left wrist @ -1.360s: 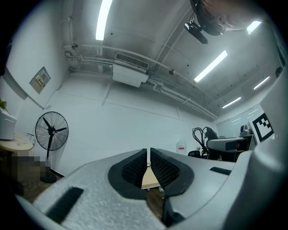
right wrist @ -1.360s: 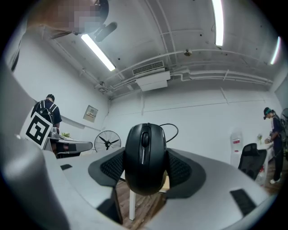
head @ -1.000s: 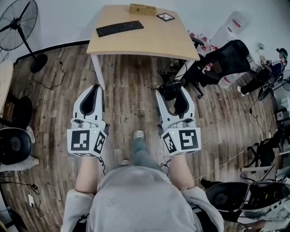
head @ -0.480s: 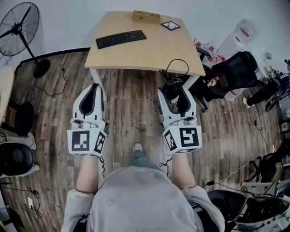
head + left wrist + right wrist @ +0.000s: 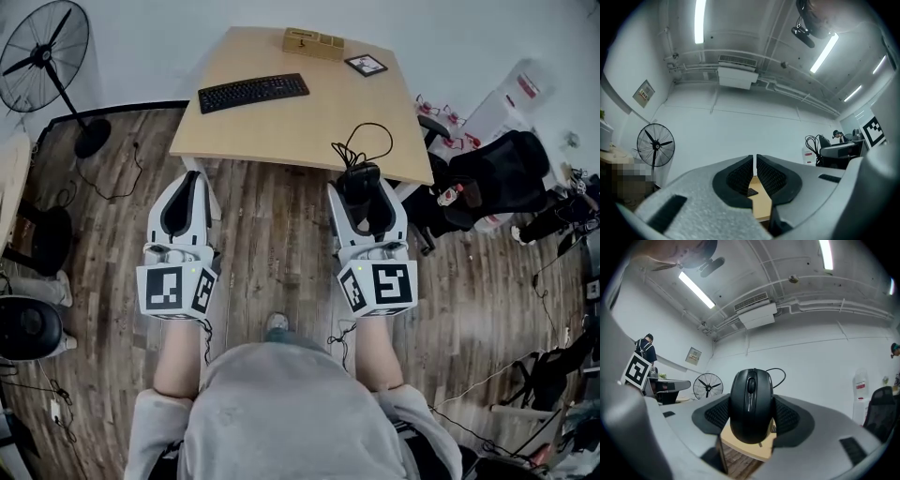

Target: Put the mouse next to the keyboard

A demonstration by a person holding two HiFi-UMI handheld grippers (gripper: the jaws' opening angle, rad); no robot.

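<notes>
A black wired mouse sits clamped between the jaws of my right gripper, its cable looping onto the near edge of the wooden desk. The mouse hangs just at the desk's front edge. A black keyboard lies at the desk's far left. My left gripper is shut and empty, held over the floor just before the desk's front left corner. In the left gripper view its pads nearly meet, with the desk behind.
A wooden box and a small framed picture stand at the desk's back. A standing fan is left of the desk, black office chairs to the right. Cables trail over the wood floor.
The desk has come nearer as the person walked forward. The mouse in the right gripper has reached the desk's front edge, its cable now draped on the top.
</notes>
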